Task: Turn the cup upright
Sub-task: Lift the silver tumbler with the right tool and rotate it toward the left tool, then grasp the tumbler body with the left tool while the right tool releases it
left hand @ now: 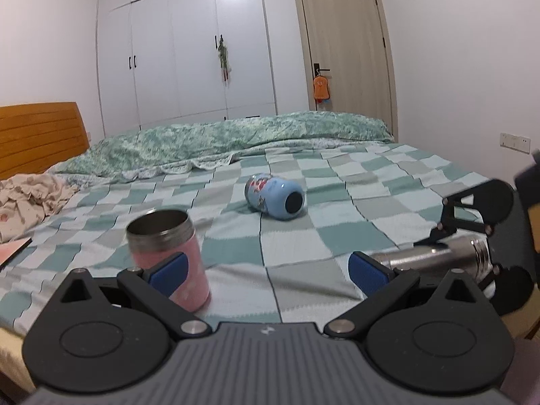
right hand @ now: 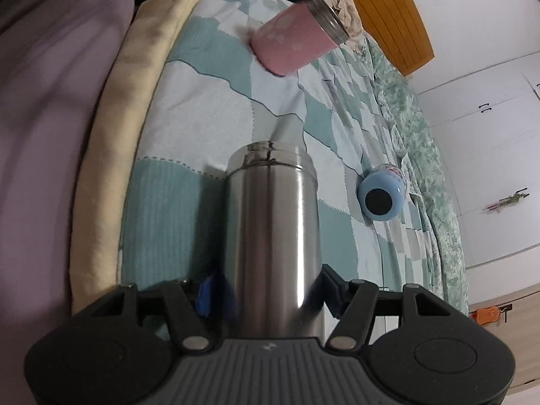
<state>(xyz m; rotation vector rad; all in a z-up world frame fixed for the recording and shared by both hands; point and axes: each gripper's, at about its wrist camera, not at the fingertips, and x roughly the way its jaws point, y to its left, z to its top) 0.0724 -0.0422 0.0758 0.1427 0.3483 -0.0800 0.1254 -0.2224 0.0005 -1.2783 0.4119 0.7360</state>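
A pink cup (left hand: 175, 256) with a steel rim stands upright on the checked bedspread, just behind my left gripper's left finger pad (left hand: 168, 275). My left gripper (left hand: 268, 275) is open and empty. The pink cup also shows in the right wrist view (right hand: 297, 42). A steel cup (right hand: 273, 233) lies on its side between the fingers of my right gripper (right hand: 270, 293), which is shut on it. It shows in the left wrist view (left hand: 435, 258) with the right gripper (left hand: 472, 233) around it. A blue cup (left hand: 275, 196) lies on its side farther up the bed, base toward me (right hand: 381, 199).
The bed has a green-and-white checked spread (left hand: 337, 236), a rolled green quilt (left hand: 236, 141) behind, crumpled clothes (left hand: 30, 195) at the left and a wooden headboard (left hand: 37, 135). White wardrobes (left hand: 185, 50) and a door (left hand: 344, 40) stand beyond. The bed's near edge (right hand: 111, 135) is close.
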